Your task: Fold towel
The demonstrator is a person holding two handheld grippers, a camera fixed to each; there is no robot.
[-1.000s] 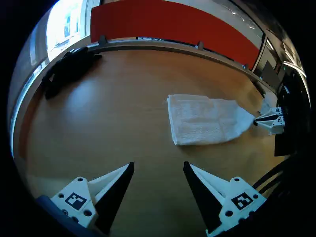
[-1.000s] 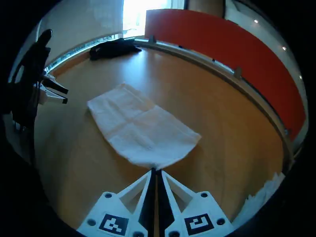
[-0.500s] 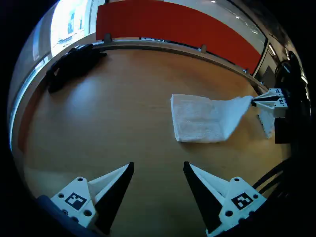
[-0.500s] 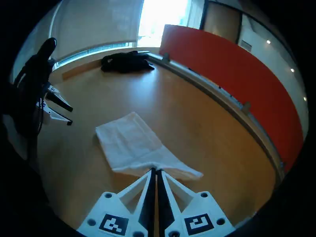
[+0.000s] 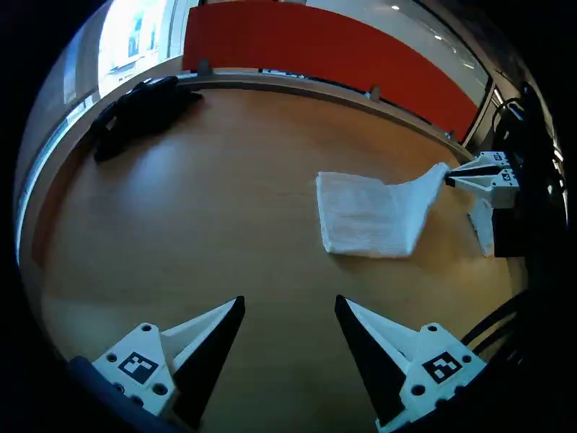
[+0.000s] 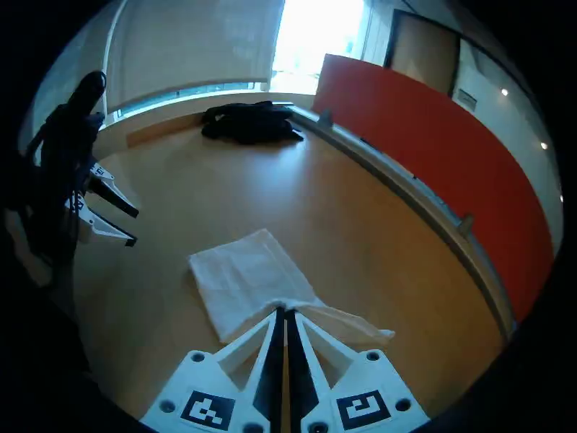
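A white towel (image 5: 368, 215) lies partly folded on the wooden table (image 5: 216, 202). Its right edge is lifted off the surface. My right gripper (image 6: 285, 315) is shut on that raised edge of the towel (image 6: 249, 285); in the left gripper view the right gripper (image 5: 451, 177) holds the cloth up at the table's right side. My left gripper (image 5: 290, 303) hovers open over bare wood, well short of the towel, with nothing between its fingers. In the right gripper view the left gripper (image 6: 126, 227) stands at the far left, held by a gloved hand (image 6: 61, 166).
A dark piece of clothing (image 5: 141, 112) lies at the table's far left corner (image 6: 249, 123). A red partition (image 5: 324, 50) runs along the back edge behind a raised rim. A second white cloth (image 5: 482, 224) hangs at the right, beneath the right gripper.
The right gripper has risen and carried the towel's edge up and over toward the left, so the flat part looks shorter. The left gripper has stayed open in place.
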